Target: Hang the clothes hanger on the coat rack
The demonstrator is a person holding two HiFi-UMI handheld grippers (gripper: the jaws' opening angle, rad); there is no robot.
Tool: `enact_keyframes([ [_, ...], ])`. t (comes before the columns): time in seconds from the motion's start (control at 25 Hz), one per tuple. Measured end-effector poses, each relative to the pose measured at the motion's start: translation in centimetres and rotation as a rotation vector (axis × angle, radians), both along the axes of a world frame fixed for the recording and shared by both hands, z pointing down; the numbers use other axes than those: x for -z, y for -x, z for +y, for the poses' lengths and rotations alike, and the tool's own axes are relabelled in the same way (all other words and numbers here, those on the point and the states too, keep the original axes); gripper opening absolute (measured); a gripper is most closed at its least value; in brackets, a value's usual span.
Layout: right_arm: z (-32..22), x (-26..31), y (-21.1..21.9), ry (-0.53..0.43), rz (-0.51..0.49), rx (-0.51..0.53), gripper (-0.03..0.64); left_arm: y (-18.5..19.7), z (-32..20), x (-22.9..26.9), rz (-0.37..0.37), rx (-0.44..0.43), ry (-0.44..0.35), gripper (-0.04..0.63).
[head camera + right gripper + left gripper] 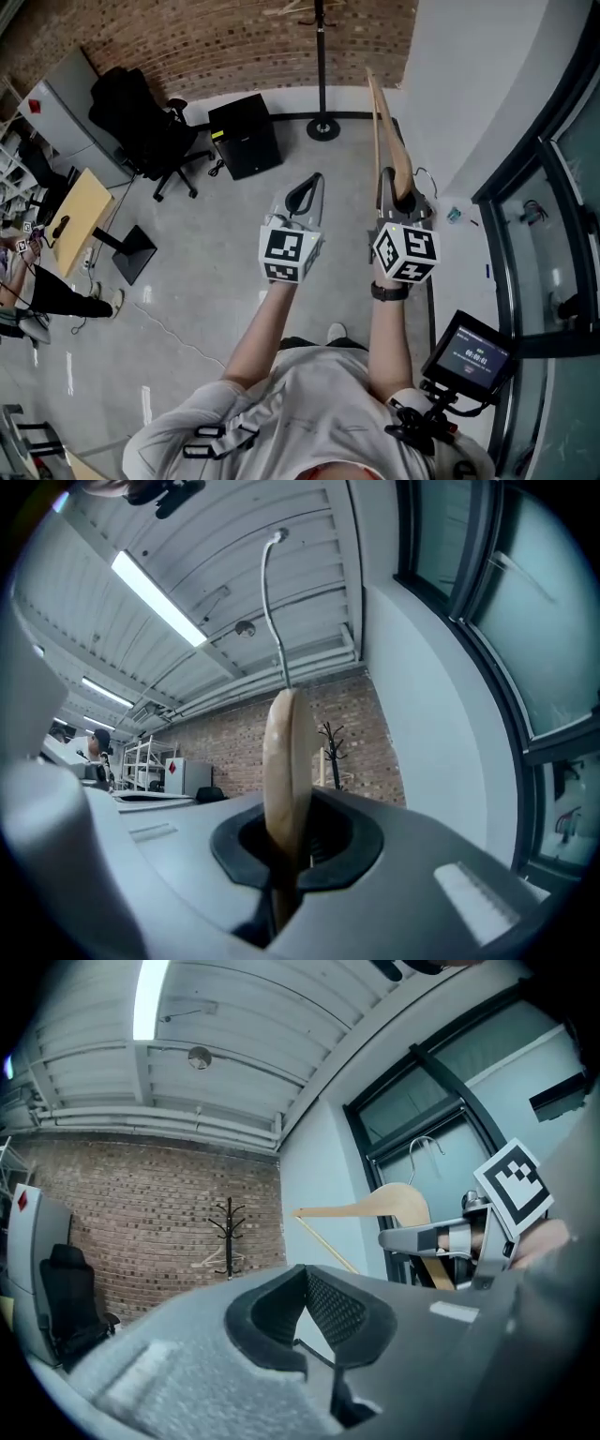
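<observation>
The task is at its carrying stage, with the hanging itself not yet done. The right gripper (394,187) has its fingers clenched on the wooden clothes hanger (384,131). The right gripper view shows the fingers pinching the hanger's body edge-on, with the metal hook (272,602) rising above it toward the ceiling. The hanger is held in the air in front of the person, near the white wall at the right edge of the floor (206,281), and it touches nothing else.

The left gripper (314,183) is held level just beside the right one. Its fingers are clenched on nothing, the tips meeting with only the room showing through the loop between them.

The coat rack (321,56) stands at the far edge of the floor by the brick wall, well apart from both grippers. What looks like a pale hanger already hangs on it, though it is too small to be sure.

By my judgement the pick-up is finished. What is left is the walk to the rack, lifting the hook over one of its arms, and letting go.
</observation>
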State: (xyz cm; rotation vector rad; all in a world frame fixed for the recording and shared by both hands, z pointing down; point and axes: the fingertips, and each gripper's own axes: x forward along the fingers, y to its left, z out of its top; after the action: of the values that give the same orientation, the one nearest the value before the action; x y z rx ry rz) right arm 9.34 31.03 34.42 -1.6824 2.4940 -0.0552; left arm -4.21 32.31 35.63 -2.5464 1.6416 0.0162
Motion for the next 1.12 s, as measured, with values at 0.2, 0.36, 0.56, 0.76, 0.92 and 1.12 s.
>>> enact_keyframes([
  [0.2, -4.4, -5.9, -4.1, 0.170, -0.038, -0.014, 0.006, -1.5, -3.8, -3.9, -0.012, 0.066, 0.105, 0.000],
  [0.36, -8.6, -9.0, -4.4, 0.241, -0.027, 0.013, 0.006, -0.7, -7.6, -5.7, -0.008, 0.113, 0.124, 0.000],
  [0.56, -12.1, -11.5, -0.8, 0.287, -0.007, 0.073, 0.006, 0.8, -11.9, -8.6, 0.010, 0.125, 0.181, 0.001],
  [0.76, -18.9, -11.3, 2.4, 0.278, 0.054, 0.115, 0.006, 2.1, -19.6, -8.3, 0.040, 0.117, 0.158, 0.000],
  [0.92, -26.1, -9.0, 4.5, 0.237, 0.082, 0.119, 0.006, 3.6, -27.3, -5.8, 0.050, 0.106, 0.106, 0.000],
  [1.12, -33.4, -6.2, 7.1, 0.181, 0.108, 0.136, 0.006, 5.3, -34.9, -2.6, 0.055, 0.083, 0.036, 0.001],
])
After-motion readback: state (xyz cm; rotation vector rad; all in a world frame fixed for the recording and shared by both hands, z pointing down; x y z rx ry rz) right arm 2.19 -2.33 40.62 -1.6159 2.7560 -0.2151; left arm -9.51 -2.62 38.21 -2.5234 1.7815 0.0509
